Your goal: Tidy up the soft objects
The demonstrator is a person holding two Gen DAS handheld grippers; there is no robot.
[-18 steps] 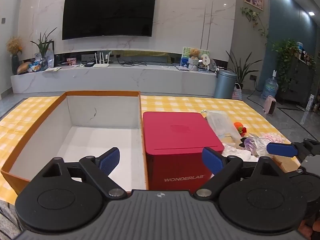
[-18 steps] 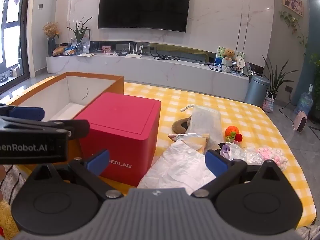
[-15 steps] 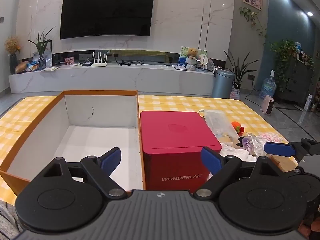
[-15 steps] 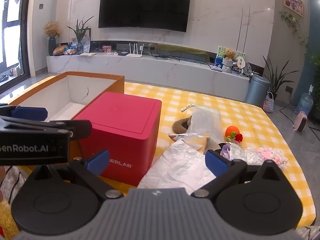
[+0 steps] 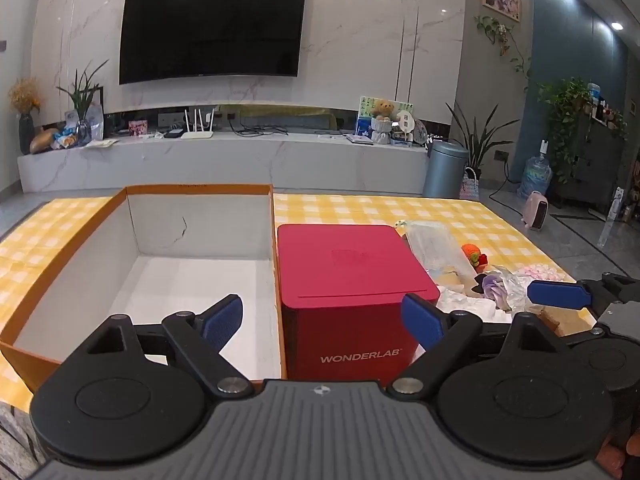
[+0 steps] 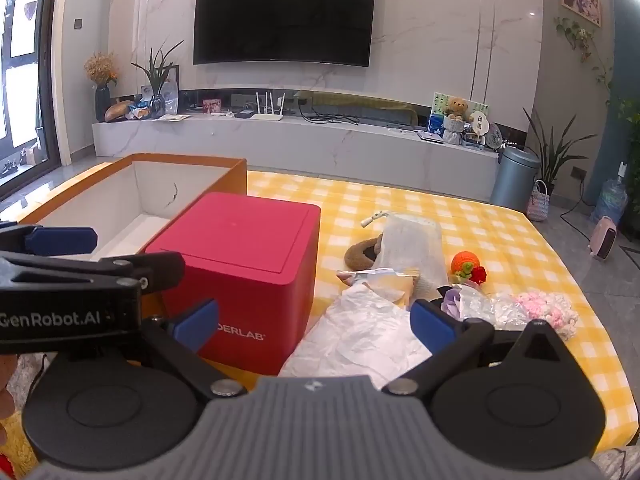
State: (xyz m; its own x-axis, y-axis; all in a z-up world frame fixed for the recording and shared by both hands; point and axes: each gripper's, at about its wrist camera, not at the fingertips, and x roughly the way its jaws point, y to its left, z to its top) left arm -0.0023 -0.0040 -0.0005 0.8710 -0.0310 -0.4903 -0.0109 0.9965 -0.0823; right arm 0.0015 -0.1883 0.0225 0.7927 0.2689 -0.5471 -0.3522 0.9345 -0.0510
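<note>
Soft items lie in a heap on the yellow checked cloth (image 6: 500, 232): a white crumpled bag (image 6: 360, 336), a clear pouch (image 6: 412, 240), a brown plush (image 6: 360, 254), an orange knitted ball (image 6: 464, 262), a pink knitted piece (image 6: 548, 312). The pile also shows in the left wrist view (image 5: 472, 276). An empty orange-rimmed box (image 5: 176, 272) stands left of a closed red WONDERLAB box (image 5: 348, 280). My left gripper (image 5: 322, 318) is open and empty above the red box's near edge. My right gripper (image 6: 314, 320) is open and empty above the white bag.
A marble TV bench (image 6: 296, 144) with a router, plants and a teddy runs along the back wall. A grey bin (image 6: 514, 178), a water bottle and a small pink heater (image 6: 604, 238) stand on the floor at right.
The left gripper has drifted slightly, so the boxes sit a little lower left in its view. The right gripper has barely moved. Both stay open.
</note>
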